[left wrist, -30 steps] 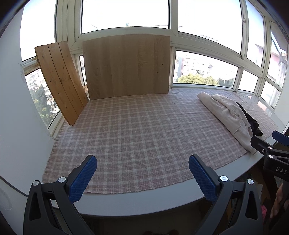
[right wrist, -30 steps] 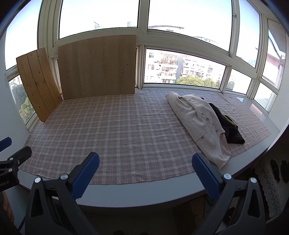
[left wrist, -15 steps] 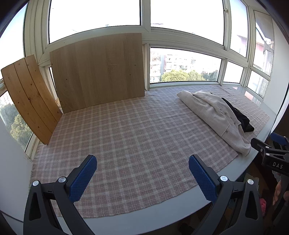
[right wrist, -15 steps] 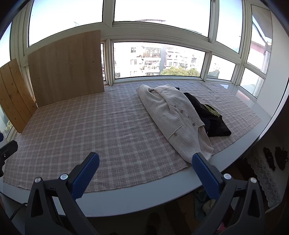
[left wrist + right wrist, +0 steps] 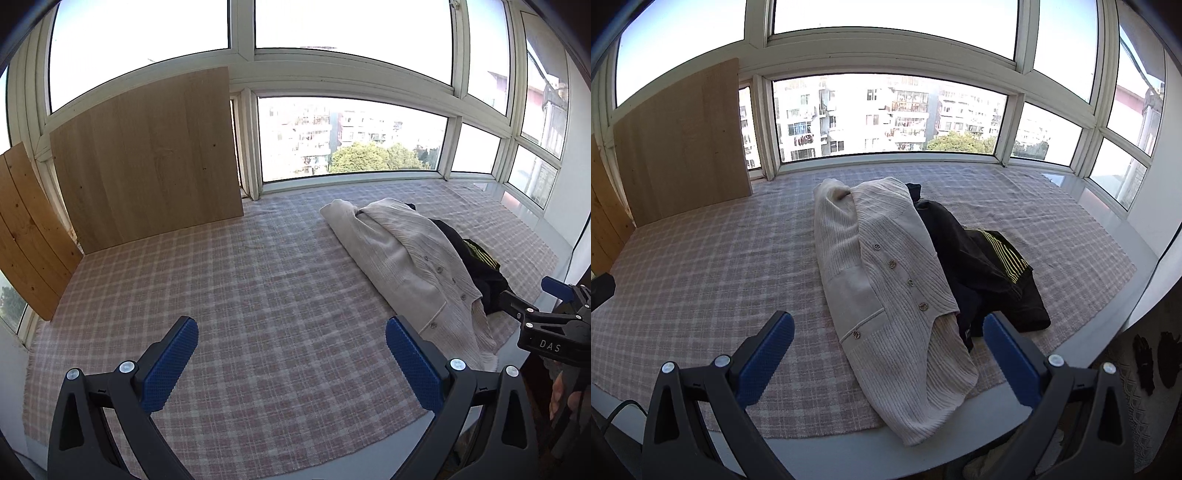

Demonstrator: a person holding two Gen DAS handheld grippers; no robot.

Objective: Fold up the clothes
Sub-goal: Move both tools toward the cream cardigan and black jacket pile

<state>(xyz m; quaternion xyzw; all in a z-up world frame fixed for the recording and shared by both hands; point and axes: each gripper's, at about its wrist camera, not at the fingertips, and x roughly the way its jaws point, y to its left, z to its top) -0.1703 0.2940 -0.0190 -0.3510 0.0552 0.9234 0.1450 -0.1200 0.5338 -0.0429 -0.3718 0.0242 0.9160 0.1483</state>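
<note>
A cream ribbed cardigan with gold buttons lies crumpled lengthwise on the checked cloth; its hem hangs over the front edge. Against its right side sits a black garment with yellow stripes. My right gripper is open just before the cardigan's lower end, nothing between its fingers. In the left wrist view the cardigan and the black garment lie to the right. My left gripper is open over bare cloth. The right gripper shows at that view's right edge.
Two wooden boards lean on the window frame at the back left: a wide pale one and a slatted one. Windows surround the ledge. The grey ledge edge runs along the front. A lace-covered surface lies lower right.
Both grippers have swung right and come in over the ledge. The clothes now sit larger and nearer the middle of the right wrist view. Both jaws stayed open.
</note>
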